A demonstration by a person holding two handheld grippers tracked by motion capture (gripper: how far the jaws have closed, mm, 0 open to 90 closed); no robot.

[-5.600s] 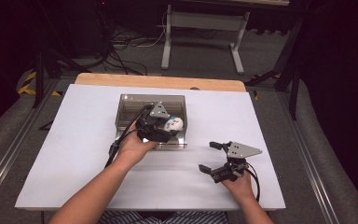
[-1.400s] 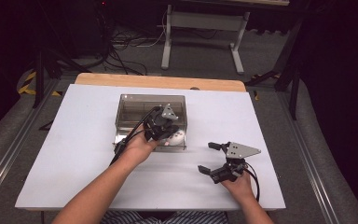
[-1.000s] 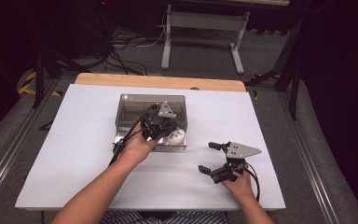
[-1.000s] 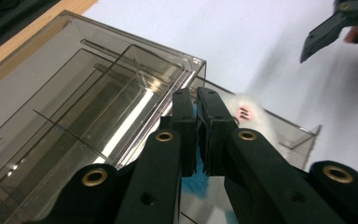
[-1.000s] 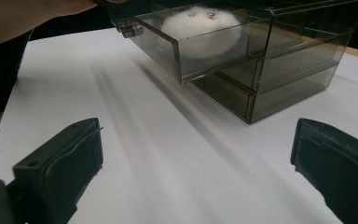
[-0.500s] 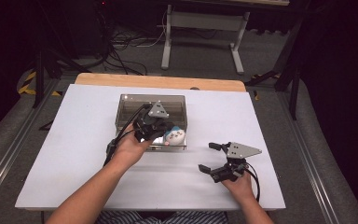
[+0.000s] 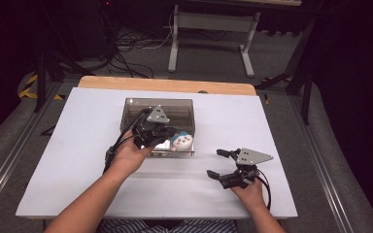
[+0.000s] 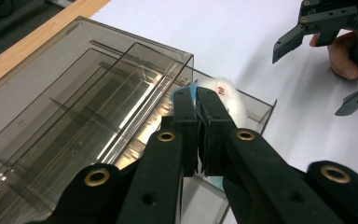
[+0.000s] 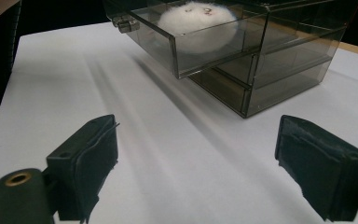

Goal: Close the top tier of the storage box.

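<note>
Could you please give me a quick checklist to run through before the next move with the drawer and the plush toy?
1. Drawer pulled out of the smoky plastic box: ok.
2. White plush toy lying inside the drawer: ok.
3. Left gripper jaws shut, above the drawer: ok.
4. Whether the left gripper pinches the toy's blue part: cannot tell.
5. Right gripper open, over bare table, apart from the box: ok.
6. Drawer shut again: not ok.
</note>
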